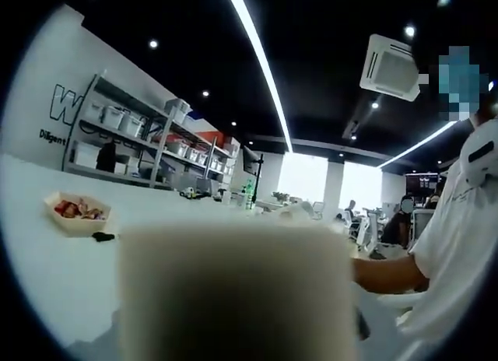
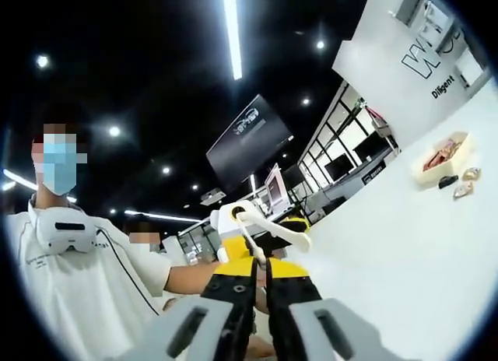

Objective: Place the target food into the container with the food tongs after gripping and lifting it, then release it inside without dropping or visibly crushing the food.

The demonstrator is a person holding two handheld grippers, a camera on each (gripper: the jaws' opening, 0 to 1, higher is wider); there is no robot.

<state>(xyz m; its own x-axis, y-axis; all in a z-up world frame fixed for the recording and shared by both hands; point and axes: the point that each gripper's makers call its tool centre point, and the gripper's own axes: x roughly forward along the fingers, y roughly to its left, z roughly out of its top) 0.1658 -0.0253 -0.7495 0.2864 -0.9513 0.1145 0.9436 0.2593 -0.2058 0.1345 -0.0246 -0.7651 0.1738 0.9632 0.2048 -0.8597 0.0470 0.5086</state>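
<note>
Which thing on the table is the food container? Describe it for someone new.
Start at the white table and look to its far side, toward the wall with black lettering. The container is the shallow cream tray holding reddish food, with a small black item and two loose pieces beside it.

Left gripper view: tray [image 1: 78,213] sits on the table [image 1: 47,275], far left of me, shelving [image 1: 140,143] behind it. Right gripper view: same tray [image 2: 443,159] far right on the table [image 2: 405,260], small pieces [image 2: 467,182] just beside it; person [image 2: 78,283] at left.
</note>
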